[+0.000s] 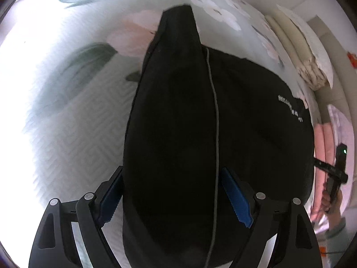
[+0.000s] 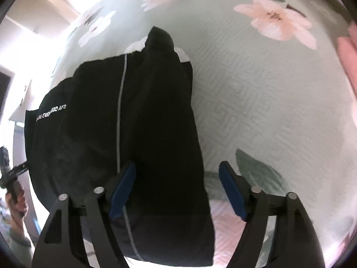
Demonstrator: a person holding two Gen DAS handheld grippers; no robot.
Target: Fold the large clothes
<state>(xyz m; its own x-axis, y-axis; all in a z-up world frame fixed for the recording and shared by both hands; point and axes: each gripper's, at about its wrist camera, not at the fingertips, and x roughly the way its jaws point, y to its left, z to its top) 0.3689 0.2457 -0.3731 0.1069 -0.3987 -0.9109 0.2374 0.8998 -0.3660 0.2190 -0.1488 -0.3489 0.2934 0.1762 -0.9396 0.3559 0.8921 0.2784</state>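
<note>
Floral bedspread: pale green quilted cover printed with pink and white blossoms; it fills both wrist views and serves as the folding surface.

Black garment: large dark piece of clothing lying on the bedspread, with a thin grey stripe running lengthwise and a line of small white lettering near one edge. In both views it narrows to a point at its far end and widens toward the cameras. Its near end passes between the fingers of both grippers. The cloth appears soft and limp, probably light to moderate in weight and of a smooth weave that may slip; it should drape and sag from any held point. A hold on a doubled edge or seam at each near corner looks the most secure, keeping the edge taut between the two tools.

Left gripper: jaws spread wide, blue pads standing at either side of the garment, not pinching it.

Right gripper: jaws likewise apart; the left pad overlaps the cloth near the stripe, the other pad stands over bare bedspread.

Cream bedding: folded pile at the far bed edge.

Pink fabric: partly in view at the frame margin.
</note>
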